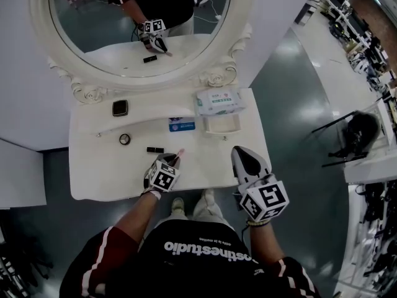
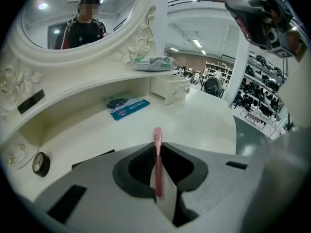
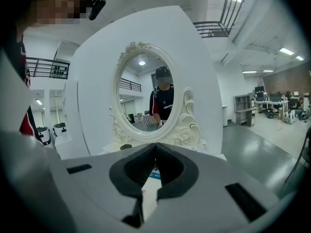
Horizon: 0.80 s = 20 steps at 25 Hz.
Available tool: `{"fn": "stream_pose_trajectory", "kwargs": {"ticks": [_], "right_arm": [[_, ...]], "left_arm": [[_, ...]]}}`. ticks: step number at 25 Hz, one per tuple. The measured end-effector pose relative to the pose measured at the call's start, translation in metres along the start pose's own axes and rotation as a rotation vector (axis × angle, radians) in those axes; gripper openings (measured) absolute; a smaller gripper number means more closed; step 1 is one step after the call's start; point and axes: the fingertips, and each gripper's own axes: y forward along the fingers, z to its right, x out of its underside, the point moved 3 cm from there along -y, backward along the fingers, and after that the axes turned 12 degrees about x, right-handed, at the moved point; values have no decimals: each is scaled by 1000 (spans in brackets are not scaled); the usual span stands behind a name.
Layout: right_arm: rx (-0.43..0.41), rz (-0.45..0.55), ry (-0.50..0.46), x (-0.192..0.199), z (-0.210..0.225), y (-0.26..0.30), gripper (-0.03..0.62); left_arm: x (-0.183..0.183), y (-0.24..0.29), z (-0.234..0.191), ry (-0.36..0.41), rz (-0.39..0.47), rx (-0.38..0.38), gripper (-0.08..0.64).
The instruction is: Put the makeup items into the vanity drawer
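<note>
Pink makeup stick [image 1: 180, 152] is clamped in the left tool [image 1: 173, 160], near the front edge of the desk [image 1: 87, 179]. Left gripper view shows the jaws nearly together with the stick [image 2: 157, 135] pinched between the pads, tip poking out forward. Whether it is lifted clear of the desk, can't tell.

Right tool [image 1: 240, 153] hovers at the desk's front right. Its jaws meet at the tip with nothing between them [image 3: 155, 147].

Small drawer [image 1: 222, 126] stands pulled out at the back right, under the wipes pack [image 1: 217, 100]. It looks empty from the head view.

Loose on the desk: black compact [image 1: 120, 108] at the back left, round black item [image 1: 124, 139], and short black stick [image 1: 155, 149] just left of the left tool. Blue packet [image 1: 182, 126] lies beside the drawer.

Progress: early, I judge. Nothing visible in the drawer, first item only just gripped. Left to do: carry the pink stick right and back to the drawer, drop it in, then fetch the rest.
</note>
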Motion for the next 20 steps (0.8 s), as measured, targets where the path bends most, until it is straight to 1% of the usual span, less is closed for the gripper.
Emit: {"fn": "stream_pose_trajectory", "kwargs": {"ticks": [3, 9, 15, 20], "right_arm": [[-8, 10, -4, -5, 2, 0, -6], [-14, 39, -8, -17, 10, -4, -6], [-31, 64, -11, -25, 16, -13, -6], [-45, 71, -18, -28, 22, -18, -6]], "left_arm": [[-6, -8, 2, 3, 18, -10, 49], [-29, -29, 17, 25, 96, -6, 49], [-45, -42, 31, 44, 116, -15, 49], [-65, -58, 43, 55, 169, -28, 49]]}}
